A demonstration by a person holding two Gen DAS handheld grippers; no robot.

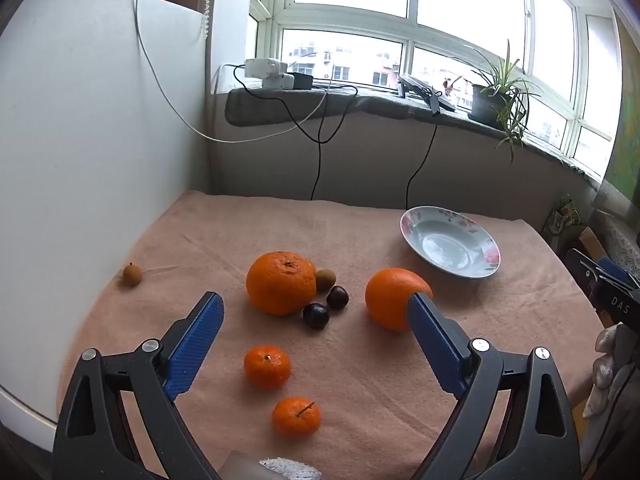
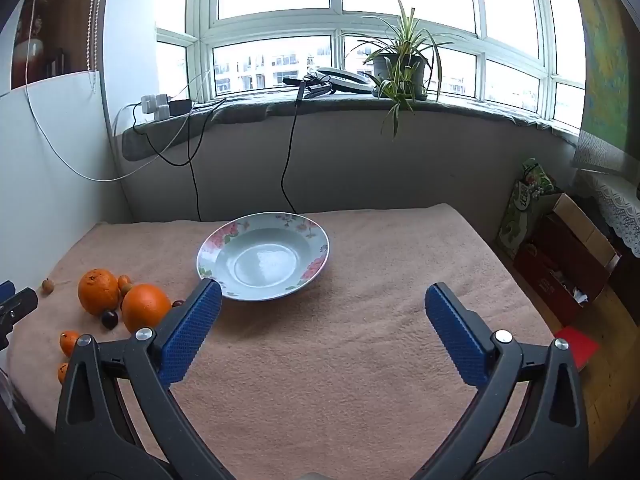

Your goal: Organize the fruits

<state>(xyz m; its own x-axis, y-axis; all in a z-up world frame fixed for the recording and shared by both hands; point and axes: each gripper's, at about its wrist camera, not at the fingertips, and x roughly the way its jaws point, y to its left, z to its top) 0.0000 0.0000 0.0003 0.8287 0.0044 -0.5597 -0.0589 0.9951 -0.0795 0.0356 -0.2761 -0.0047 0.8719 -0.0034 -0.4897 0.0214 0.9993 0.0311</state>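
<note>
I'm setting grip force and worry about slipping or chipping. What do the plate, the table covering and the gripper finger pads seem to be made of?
The plate looks like glazed ceramic or porcelain: glossy highlights, printed flowers on the rim. The table covering looks like soft pink terry or fleece, matte with fuzzy nap and creases. The finger pads look like blue rubber or plastic with a fine dotted grip texture; which one is unclear.

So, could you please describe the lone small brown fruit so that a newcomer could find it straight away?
Start at the pink towel covering the table and find the fruit cluster around the big bumpy orange. Look left toward the white wall: the small brown fruit lies there alone, touching nothing, unlike its lookalike tucked against the orange.
</note>
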